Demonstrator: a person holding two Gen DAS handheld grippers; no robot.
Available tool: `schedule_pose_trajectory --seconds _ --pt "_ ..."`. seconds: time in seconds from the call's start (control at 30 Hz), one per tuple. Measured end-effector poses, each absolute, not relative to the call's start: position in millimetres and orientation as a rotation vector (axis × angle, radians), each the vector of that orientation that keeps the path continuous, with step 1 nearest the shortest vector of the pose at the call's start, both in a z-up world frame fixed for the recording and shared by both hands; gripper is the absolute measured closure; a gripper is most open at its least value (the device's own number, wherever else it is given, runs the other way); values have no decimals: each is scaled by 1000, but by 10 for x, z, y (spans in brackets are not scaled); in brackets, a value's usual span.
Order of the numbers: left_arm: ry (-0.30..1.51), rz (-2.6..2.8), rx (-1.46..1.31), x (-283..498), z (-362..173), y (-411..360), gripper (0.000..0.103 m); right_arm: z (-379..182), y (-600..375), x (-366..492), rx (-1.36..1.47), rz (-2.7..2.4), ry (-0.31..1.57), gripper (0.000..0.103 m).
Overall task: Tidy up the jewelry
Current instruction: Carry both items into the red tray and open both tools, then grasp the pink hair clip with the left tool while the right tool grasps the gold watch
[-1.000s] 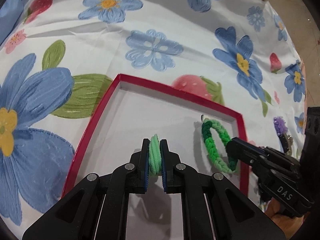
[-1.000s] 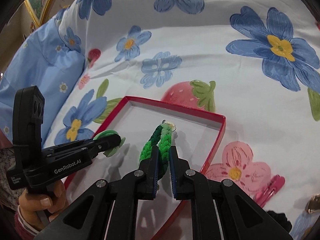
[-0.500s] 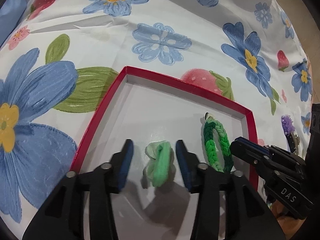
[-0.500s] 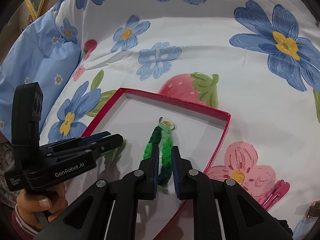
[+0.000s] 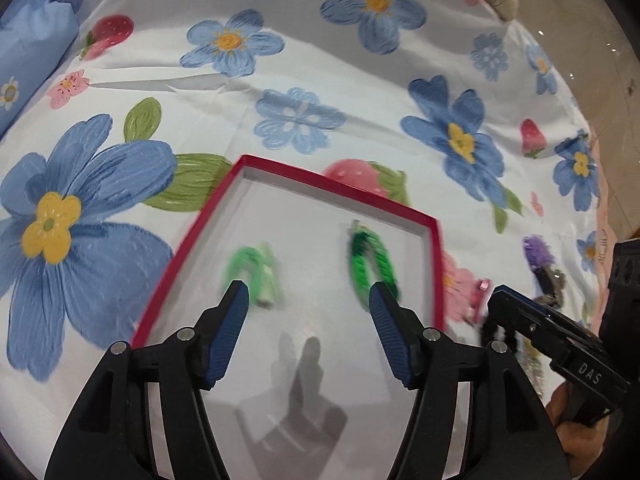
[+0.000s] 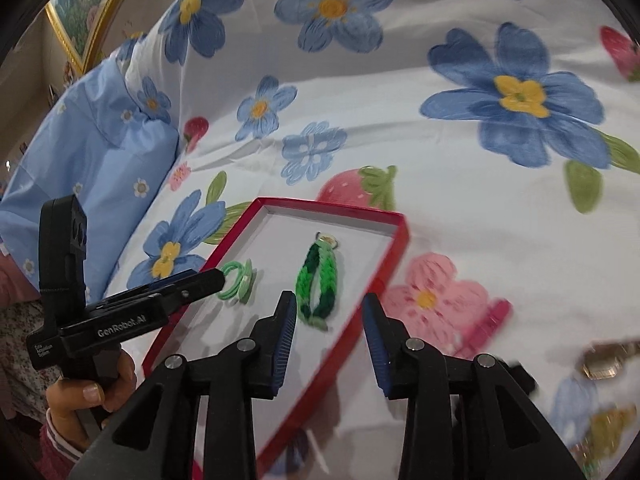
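Note:
A red-rimmed box (image 5: 188,236) (image 6: 360,300) with a white floor lies on the flowered sheet. In it lie a light green hair tie (image 5: 256,272) (image 6: 236,280) on the left and a braided dark-and-bright green band (image 5: 370,260) (image 6: 318,280) on the right. My left gripper (image 5: 308,300) is open and empty just behind the light green tie; it also shows in the right wrist view (image 6: 208,280). My right gripper (image 6: 330,316) is open and empty, near the braided band over the box's right rim; it also shows in the left wrist view (image 5: 504,300).
To the right of the box lie a pink hair clip (image 6: 488,324) (image 5: 478,292), a purple fuzzy piece (image 5: 538,250) and a gold-toned piece (image 6: 604,358) with more small items. A blue pillow (image 6: 80,152) lies at the left. A gold picture frame (image 6: 88,12) stands behind.
My left gripper opened, dropped the light green tie into the box and drew back. My right gripper let go of the braided band, opened and moved back to the right.

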State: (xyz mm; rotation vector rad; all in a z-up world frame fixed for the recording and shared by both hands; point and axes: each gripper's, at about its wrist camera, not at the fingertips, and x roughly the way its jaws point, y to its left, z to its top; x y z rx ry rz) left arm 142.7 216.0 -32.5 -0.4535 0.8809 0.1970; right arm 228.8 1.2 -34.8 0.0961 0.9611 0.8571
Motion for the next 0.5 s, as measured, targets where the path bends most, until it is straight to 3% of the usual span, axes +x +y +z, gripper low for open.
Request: schedule_pose_trajectory --seconds 0.23,0.5 --pt "875 122 -458 1295 -230 1799 39 -246 -604 2160 148 804 914 66" --pt "884 60 -429 1387 -149 1437 37 -543 -1117 2518 189 670 959 66"
